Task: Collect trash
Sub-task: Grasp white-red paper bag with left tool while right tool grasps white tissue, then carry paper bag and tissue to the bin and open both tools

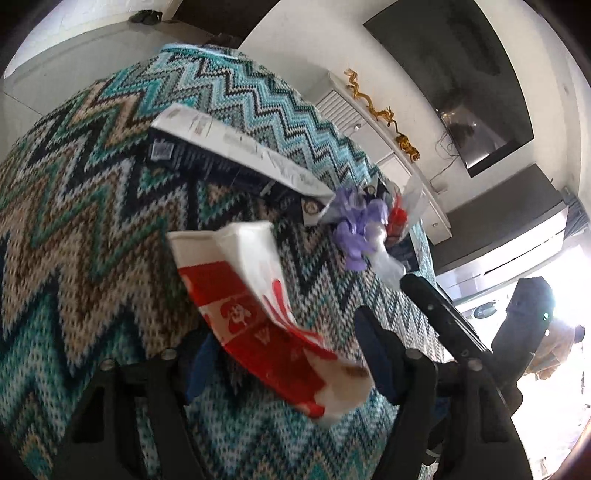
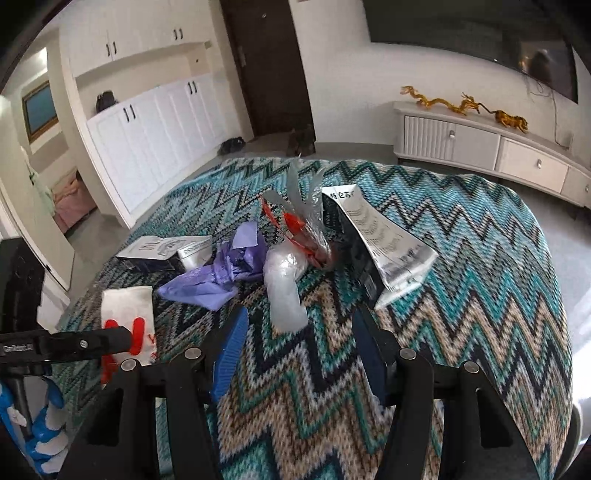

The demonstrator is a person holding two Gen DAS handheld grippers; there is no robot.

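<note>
The left hand-held gripper [image 1: 284, 354] is seen parted around a crumpled red-and-white paper cup [image 1: 258, 306], whether pressed cannot be told. The right hand-held gripper [image 2: 295, 332] is held released, nothing between its fingers, just short of a clear plastic wrapper [image 2: 284, 284]. Purple plastic [image 2: 221, 273] and a printed box [image 2: 373, 240] are scattered beyond on the zigzag-covered tabletop [image 2: 480, 280].

A zigzag-knit cloth [image 2: 461, 295] in teal, beige and black covers the table. Beyond its far edge, golden dragon figurines [image 2: 443, 101] stand on a white media cabinet [image 2: 480, 147] beneath what seems a wall television [image 2: 461, 33]. White cupboards [image 2: 147, 133] flank a dark door [image 2: 266, 66].
</note>
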